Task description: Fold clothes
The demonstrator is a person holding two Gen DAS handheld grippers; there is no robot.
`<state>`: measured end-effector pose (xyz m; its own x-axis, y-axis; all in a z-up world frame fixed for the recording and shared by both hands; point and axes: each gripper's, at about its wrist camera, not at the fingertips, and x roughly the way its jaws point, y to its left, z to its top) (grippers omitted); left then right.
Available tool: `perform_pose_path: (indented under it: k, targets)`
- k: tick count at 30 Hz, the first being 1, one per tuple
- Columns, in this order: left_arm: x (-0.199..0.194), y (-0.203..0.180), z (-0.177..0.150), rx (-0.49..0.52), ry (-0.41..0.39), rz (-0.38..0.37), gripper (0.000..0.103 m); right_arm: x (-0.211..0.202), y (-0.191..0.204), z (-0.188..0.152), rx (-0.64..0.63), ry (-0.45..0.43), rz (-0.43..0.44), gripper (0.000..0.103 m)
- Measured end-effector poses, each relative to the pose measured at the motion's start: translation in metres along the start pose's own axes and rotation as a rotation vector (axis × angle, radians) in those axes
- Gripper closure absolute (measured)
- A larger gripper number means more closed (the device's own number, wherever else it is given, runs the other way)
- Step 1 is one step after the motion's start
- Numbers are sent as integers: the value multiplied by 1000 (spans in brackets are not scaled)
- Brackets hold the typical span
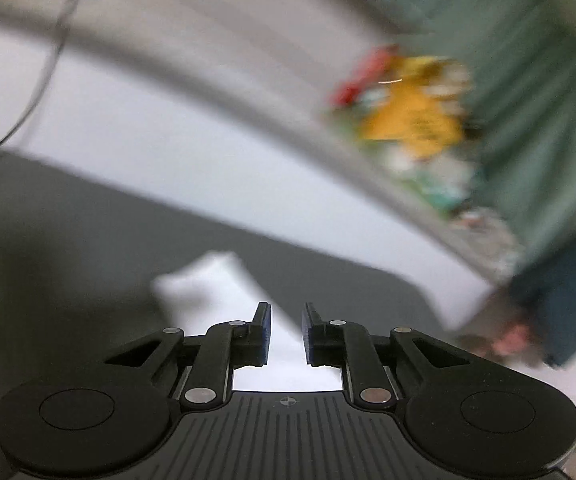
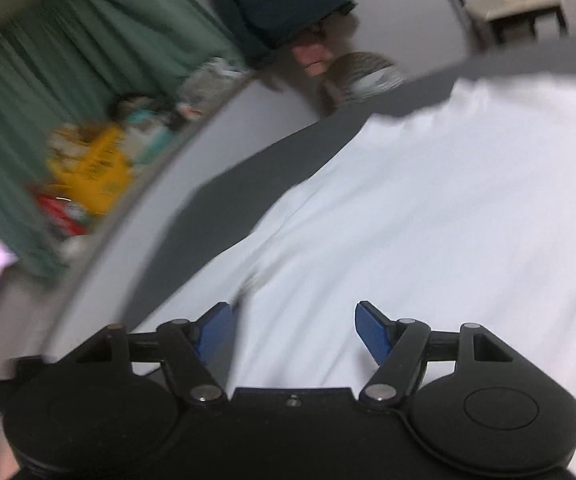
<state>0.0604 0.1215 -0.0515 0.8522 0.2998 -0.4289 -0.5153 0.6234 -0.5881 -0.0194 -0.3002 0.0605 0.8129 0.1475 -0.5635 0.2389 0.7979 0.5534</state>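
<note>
Both views are motion-blurred. No container is clearly identifiable, and no brand, label or writing can be read in either view.

Left gripper (image 1: pixel 286 334): jaws parted by a narrow gap, nothing held between them. A corner of the white garment (image 1: pixel 224 292) lies on the dark grey table (image 1: pixel 88 240) directly ahead, from about 11 o'clock of the fingertips down to beneath them. Whether the pads touch the cloth cannot be told.

Right gripper (image 2: pixel 294 330): jaws wide apart, holding nothing. The white garment (image 2: pixel 428 220) spreads across the table (image 2: pixel 216 208) from 12 to 3 o'clock of this gripper and fills the right half of the view; its edge runs diagonally from lower left to upper right. The blue pads (image 2: pixel 372 330) sit over the cloth; contact cannot be confirmed.

Surroundings: a green curtain (image 2: pixel 68 60) at 10 o'clock in the right view, with a blurred heap of yellow and red items (image 2: pixel 88 172) beneath it. A dark blue fabric (image 2: pixel 272 0) hangs at 12 o'clock. A small stool (image 2: pixel 516 4) stands at 1 o'clock.
</note>
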Motion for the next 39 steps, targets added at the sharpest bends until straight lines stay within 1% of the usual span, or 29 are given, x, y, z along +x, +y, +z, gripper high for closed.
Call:
perform_pose_path:
  k: [1,2,3,4,5,7,8,9,11,13,14,16,17,19,21,22,24,25,27,28,29,30,31,33,35,37,39]
  targets:
    - [-7,-23,-11,42,-5,-53,53,9,3,22,-2,11,-25,35]
    - [-8,-47,-24,90,6,-122,15,20,8,44,9,30,-43,35]
    - [-7,-69,-41,146,11,-203,1,31,13,64,18,45,-60,36]
    - [-5,-88,-57,202,16,-274,0,42,18,79,21,56,-72,36]
    - [-2,-107,-74,258,21,-345,0,53,24,93,21,70,-86,40]
    - [1,-128,-99,363,33,-425,0,77,35,116,15,99,-116,42]
    - [3,-138,-112,415,39,-466,0,88,39,124,9,113,-116,42]
    - [3,-140,-125,475,48,-520,0,102,42,133,6,127,-121,42]
    - [2,-132,-141,543,59,-606,0,135,45,151,14,161,-162,42]
    - [12,-128,-150,602,108,-644,0,169,44,164,24,196,-228,42]
    - [19,-129,-154,613,146,-642,0,186,44,168,24,221,-262,42]
    - [34,-124,-156,569,199,-668,0,223,43,176,44,286,-338,46]
    - [41,-122,-156,547,226,-681,0,237,40,179,71,312,-367,49]
    - [53,-120,-156,515,264,-684,0,261,30,182,134,359,-430,55]
    - [65,-118,-156,484,302,-686,0,277,25,183,171,373,-483,56]
    - [67,-117,-157,473,305,-681,0,285,24,185,175,372,-510,57]
    - [70,-113,-158,453,313,-669,0,299,20,184,173,383,-582,64]
    - [70,-106,-162,444,319,-657,0,306,18,182,169,387,-618,71]
    - [72,-98,-166,419,339,-629,0,314,22,181,136,395,-667,74]
    - [73,-97,-166,414,338,-624,0,317,26,181,115,401,-689,80]
    - [73,-96,-166,409,336,-618,0,320,29,181,91,403,-706,98]
    - [73,-96,-166,405,335,-613,0,320,33,183,65,400,-714,100]
    - [74,-95,-166,400,333,-607,0,320,36,186,53,393,-715,100]
    - [73,-94,-165,398,321,-595,0,314,36,193,74,344,-692,102]
    - [71,-93,-164,396,286,-581,0,308,32,196,95,291,-678,102]
    - [67,-91,-161,398,247,-565,0,304,21,195,144,266,-660,102]
    - [67,-90,-161,394,234,-547,0,305,12,193,177,261,-640,102]
